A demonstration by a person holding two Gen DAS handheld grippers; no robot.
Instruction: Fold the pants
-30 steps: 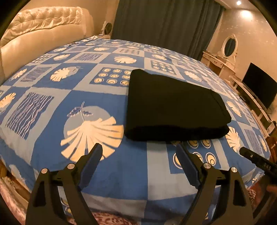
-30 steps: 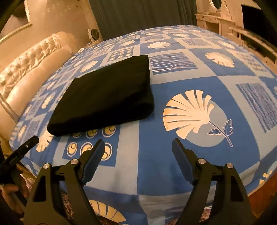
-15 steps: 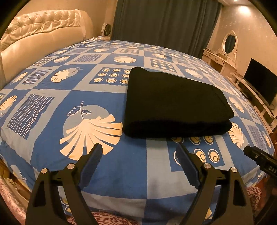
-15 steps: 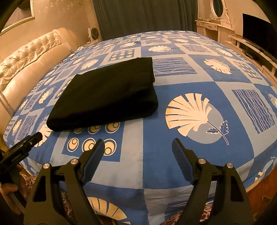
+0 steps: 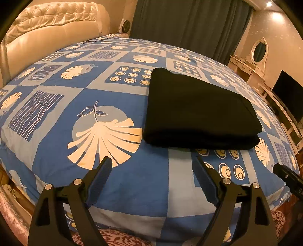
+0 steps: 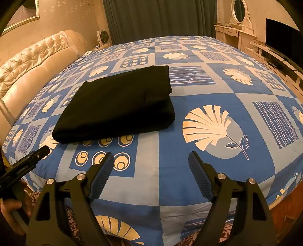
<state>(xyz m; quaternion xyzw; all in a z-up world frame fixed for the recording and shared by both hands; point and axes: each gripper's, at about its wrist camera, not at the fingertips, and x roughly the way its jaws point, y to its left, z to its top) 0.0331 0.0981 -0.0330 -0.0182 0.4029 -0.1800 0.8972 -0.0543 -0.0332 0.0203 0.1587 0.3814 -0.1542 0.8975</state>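
With the left gripper (image 5: 152,168) and right gripper (image 6: 151,160) both spread and empty, any careless brush could rumple the neatly folded black pants (image 6: 117,104) on the bedspread (image 6: 189,170).

bedroom in warm yellow light. large bed (image 5: 56,170) fills foreground, covered by blue patchwork bedspread (image 6: 198,90) with cream leaf, ring and wavy-line squares. tufted cream headboard (image 5: 53,24) at left. dark teal curtains (image 5: 189,22) hang behind bed. small round fan (image 6: 103,36) near headboard corner. white ornate dressing table (image 6: 233,36) with oval mirror (image 6: 239,9) against right wall. black tv screen (image 6: 280,36) on low white cabinet (image 6: 274,54). framed picture (image 6: 22,15) on beige wall. ceiling spotlight (image 5: 269,3) glows. patterned rug (image 5: 117,239) below bed edge.
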